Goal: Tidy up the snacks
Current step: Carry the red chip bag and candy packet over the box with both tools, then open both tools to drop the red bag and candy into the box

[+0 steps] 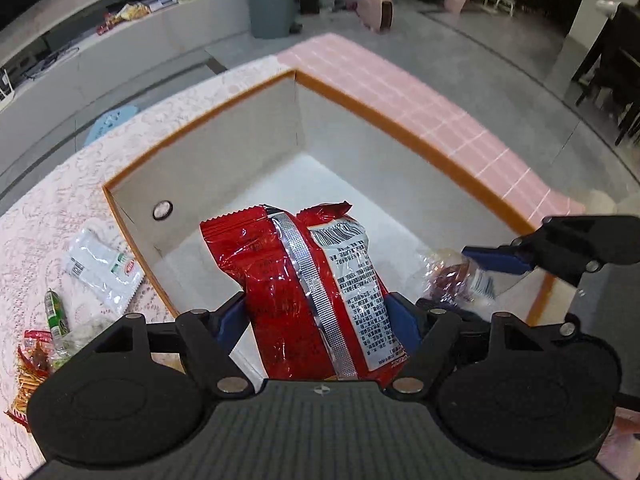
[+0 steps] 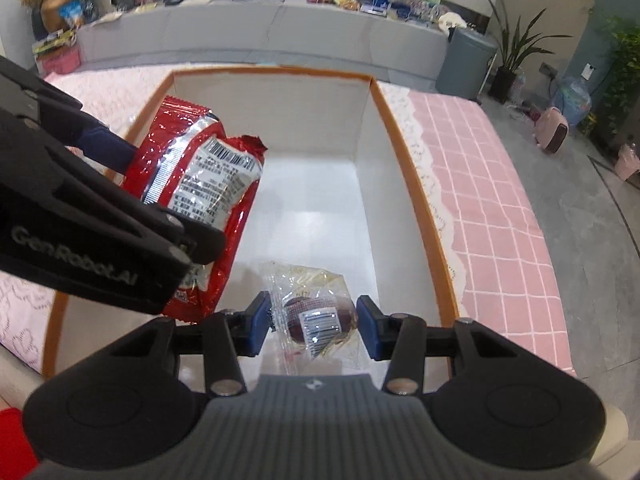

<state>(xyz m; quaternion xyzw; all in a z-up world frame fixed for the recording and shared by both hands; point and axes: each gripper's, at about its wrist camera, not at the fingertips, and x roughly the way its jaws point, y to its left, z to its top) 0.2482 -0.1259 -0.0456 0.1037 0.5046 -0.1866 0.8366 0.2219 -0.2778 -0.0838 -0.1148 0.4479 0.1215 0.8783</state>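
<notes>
A table [image 1: 48, 216] covered with a pale lace cloth and, on its far side, a pink checked cloth [image 1: 400, 92] stands on a grey floor. Behind it run a long grey counter [image 2: 260, 28] cluttered with packets, one grey bin [image 1: 270, 2] and potted plants. On the table sits one open box [image 1: 224, 136] with an orange rim and white inside.

The left gripper [image 1: 316, 316] clamps one red snack bag [image 1: 296, 288] between its blue pads, holding it over the box. The right gripper [image 2: 316, 326] pinches one small clear packet [image 2: 316, 316] with something dark inside, also over the box.

Outside the box, on the lace cloth, lie one white packet [image 1: 102, 270], one green packet [image 1: 54, 312] and one orange-and-red snack bag [image 1: 28, 380].
</notes>
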